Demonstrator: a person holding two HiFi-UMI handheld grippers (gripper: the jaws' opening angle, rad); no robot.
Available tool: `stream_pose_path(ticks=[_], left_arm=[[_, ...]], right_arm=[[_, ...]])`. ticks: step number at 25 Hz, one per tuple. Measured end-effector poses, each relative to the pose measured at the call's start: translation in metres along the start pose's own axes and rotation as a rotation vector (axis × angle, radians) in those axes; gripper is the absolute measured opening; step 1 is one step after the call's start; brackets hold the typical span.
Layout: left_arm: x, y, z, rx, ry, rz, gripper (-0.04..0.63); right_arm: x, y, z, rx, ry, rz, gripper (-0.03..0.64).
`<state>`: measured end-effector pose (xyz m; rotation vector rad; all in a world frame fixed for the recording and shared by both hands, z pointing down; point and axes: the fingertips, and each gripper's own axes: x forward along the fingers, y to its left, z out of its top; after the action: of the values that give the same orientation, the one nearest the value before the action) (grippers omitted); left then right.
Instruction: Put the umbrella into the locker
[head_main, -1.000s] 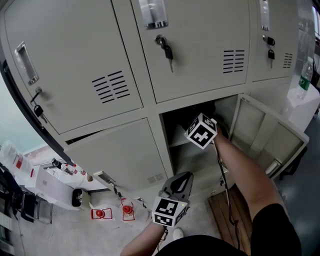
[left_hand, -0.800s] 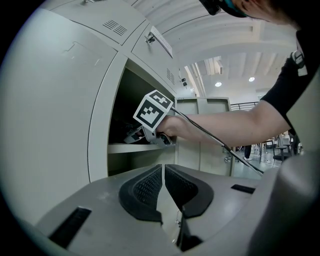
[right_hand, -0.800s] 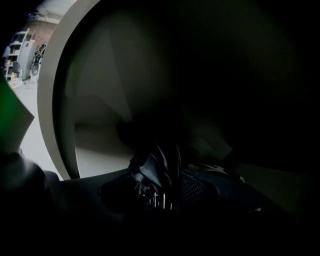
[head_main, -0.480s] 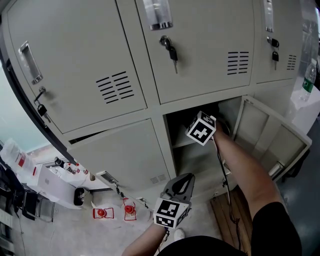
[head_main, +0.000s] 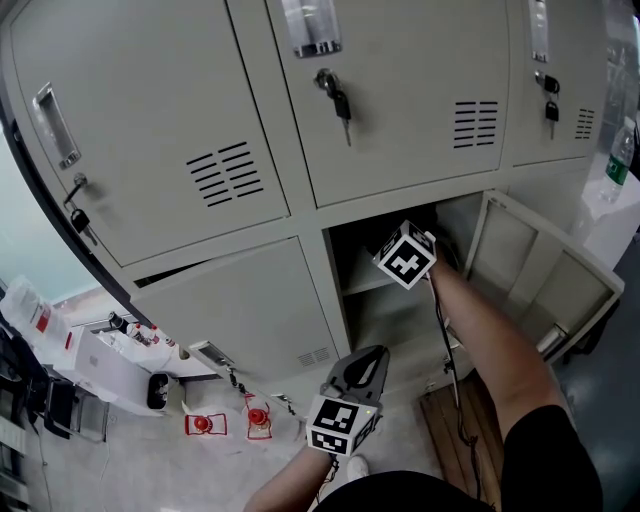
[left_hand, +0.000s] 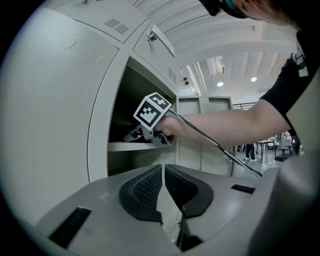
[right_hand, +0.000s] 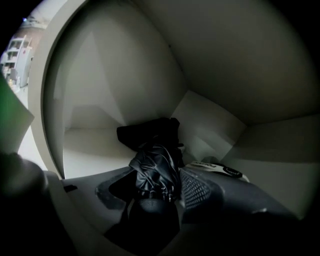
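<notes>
- Your right gripper (right_hand: 155, 181) reaches into the open lower compartment of the locker (head_main: 338, 290), just above the shelf (right_hand: 92, 150) inside it.
- Its jaws have just been opening and now stand wide apart.
- The folded black umbrella (right_hand: 156, 159) lies between those jaws. The left pad stands clear of it and the right pad sits just beside it, so you have no clamp on it.
- The umbrella rests on the shelf, with its far end toward the shelf's back right corner as the right gripper view shows it.
- Your left gripper (left_hand: 163, 169) is outside the locker, in front of the open compartment and facing it. Its jaws are closed together with nothing between them.
- The compartment's door (head_main: 545, 275) stands swung open on the right, beside your right forearm.
</notes>
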<state>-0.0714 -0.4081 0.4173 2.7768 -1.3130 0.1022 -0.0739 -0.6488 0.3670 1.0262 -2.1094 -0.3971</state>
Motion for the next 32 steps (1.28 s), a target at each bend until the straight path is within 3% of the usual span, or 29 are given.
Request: stream_pose_path(ticks=[6,21,30,32], left_arm=[[-0.003,-0.006,0.001,0.001,0.001,0.008,0.028],[-0.016,-0.032,0.005,0.019,-0.009,0.029,0.028],[-0.031,-0.045,0.011,0.010,-0.028,0.078,0.028],[-0.033,-0.051,0.010,0.010,-0.029,0.082,0.028]], right_arm=[[-0.009,-0.002,0.002,-0.005,-0.063,-0.039,0.363],[-0.052,0.014,0.010,-0.046,-0.126,-0.069,0.365],[-0.092,0.041,0.010,-0.046,-0.183,-0.034,0.364],[-0.103,0.049,0.007,-0.033,-0.200,-0.020,0.334]])
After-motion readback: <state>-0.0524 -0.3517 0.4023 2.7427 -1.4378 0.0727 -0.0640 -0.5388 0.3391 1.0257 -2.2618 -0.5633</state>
